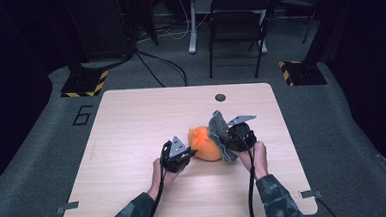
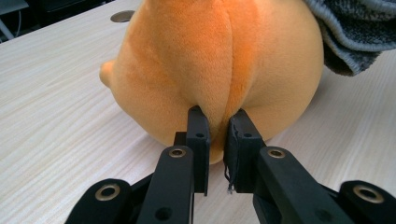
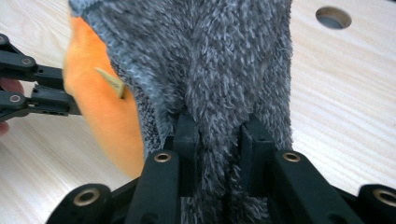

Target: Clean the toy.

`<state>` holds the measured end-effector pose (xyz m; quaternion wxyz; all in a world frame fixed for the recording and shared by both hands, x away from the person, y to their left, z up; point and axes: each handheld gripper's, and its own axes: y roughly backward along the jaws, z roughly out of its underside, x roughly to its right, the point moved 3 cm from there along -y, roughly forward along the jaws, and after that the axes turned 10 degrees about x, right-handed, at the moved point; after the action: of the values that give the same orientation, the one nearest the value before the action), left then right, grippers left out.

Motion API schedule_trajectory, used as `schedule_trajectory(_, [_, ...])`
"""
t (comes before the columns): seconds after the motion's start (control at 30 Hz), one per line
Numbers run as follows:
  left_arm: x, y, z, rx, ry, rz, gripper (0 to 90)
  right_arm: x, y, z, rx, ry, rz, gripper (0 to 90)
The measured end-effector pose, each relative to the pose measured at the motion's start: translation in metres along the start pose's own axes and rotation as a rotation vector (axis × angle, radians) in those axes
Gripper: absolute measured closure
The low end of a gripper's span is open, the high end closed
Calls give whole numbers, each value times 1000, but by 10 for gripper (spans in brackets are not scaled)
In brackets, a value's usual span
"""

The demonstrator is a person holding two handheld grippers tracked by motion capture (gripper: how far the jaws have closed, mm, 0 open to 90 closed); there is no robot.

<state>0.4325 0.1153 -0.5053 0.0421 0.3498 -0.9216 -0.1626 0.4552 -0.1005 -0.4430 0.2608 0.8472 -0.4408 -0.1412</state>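
The plush toy (image 1: 205, 144) sits on the table (image 1: 132, 131) between both sets of fingers: the left fingers (image 2: 198, 135) pinch its near side, while the knitted cloth (image 1: 219, 133), between the right fingers (image 3: 187, 140), drapes against its right.

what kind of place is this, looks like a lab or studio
Probably a lab or recording space rather than a home. A bare wooden table stands on grey carpet, with hazard-striped stand bases at its far corners, loose cables on the floor and a folding chair behind. The surroundings are dark.
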Motion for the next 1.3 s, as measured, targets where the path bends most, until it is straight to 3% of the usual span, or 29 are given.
schedule_trajectory(0.2, [0,4,-6,11,53,24,812,-12,16,-16,63,17,-23,716])
schedule_trajectory(0.33, [5,7,-10,28,91,50,812,-30,22,-25,105,48,-64,715])
schedule_trajectory(0.4, [7,8,-11,19,80,60,812,-39,20,-26,98,71,-79,712])
schedule_trajectory(0.47, [7,8,-10,11,83,64,811,-42,14,-23,77,119,-58,711])
schedule_trajectory(0.5, [7,7,-9,6,76,61,810,-43,11,-21,68,106,-47,710])
schedule_trajectory(0.57, [5,6,-8,2,75,62,809,-40,6,-17,52,80,-34,710])
schedule_trajectory(0.63, [4,5,-7,3,82,57,807,-33,3,-13,39,91,-10,709])
schedule_trajectory(0.8, [1,4,-5,-9,78,54,798,-14,-5,0,-1,12,10,707])
schedule_trajectory(0.93, [0,4,-5,-12,79,54,794,2,-10,9,-31,-9,16,708])
schedule_trajectory(1.03, [-1,4,-4,-12,97,53,794,8,-15,17,-68,-14,52,710])
schedule_trajectory(1.3, [-5,4,-2,-17,105,53,791,26,-36,46,-170,-68,68,712])
